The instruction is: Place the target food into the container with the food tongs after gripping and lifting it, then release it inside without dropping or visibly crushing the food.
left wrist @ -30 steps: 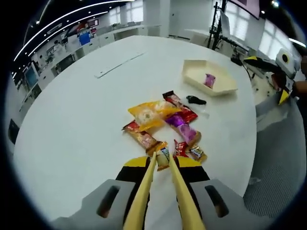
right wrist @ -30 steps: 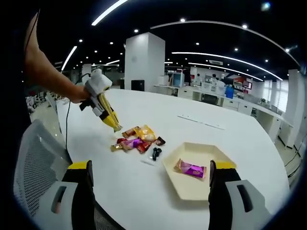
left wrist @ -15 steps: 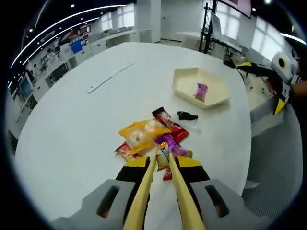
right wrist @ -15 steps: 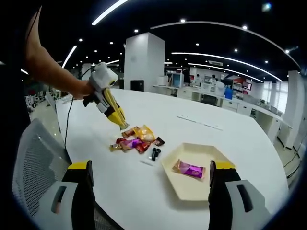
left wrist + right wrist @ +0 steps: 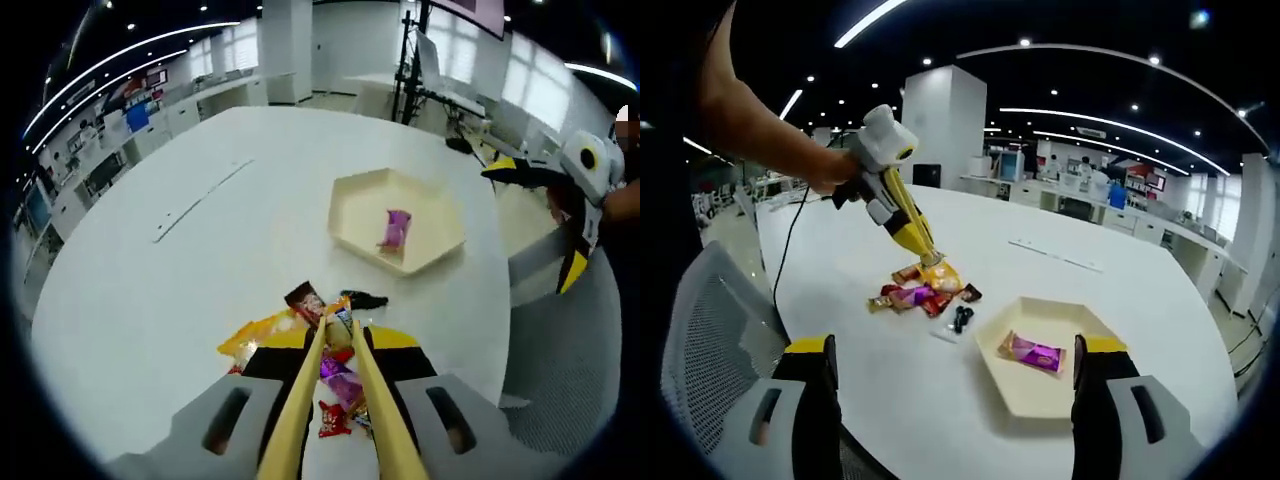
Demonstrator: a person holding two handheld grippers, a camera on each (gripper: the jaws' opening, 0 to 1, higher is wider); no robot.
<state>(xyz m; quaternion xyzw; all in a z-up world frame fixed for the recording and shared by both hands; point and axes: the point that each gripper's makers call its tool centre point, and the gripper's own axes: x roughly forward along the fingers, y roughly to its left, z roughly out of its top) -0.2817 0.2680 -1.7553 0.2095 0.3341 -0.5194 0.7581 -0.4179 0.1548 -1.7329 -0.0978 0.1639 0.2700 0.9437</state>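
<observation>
My left gripper [image 5: 338, 348] is shut on yellow food tongs [image 5: 298, 420]. The tong tips pinch a small wrapped snack [image 5: 340, 328], held in the air above a pile of wrapped snacks [image 5: 262, 334]. A cream hexagonal tray [image 5: 352, 196] lies beyond, with a purple packet [image 5: 393, 230] in it. In the right gripper view the left gripper [image 5: 885, 165] holds the tongs [image 5: 912, 228] slanted down, and the snack [image 5: 933, 260] hangs just over the pile [image 5: 923, 292]. My right gripper [image 5: 955, 348] stands open, off the table's edge, near the tray [image 5: 1040, 385].
A small black object [image 5: 366, 299] lies on the round white table [image 5: 180, 270] between pile and tray. The other gripper [image 5: 560, 175] shows at the right past the table's edge. A mesh chair [image 5: 710, 330] stands at the left. Desks and people fill the far room.
The left gripper has risen with the small snack in the tongs, off the pile and nearer the tray. The right gripper has stayed put.
</observation>
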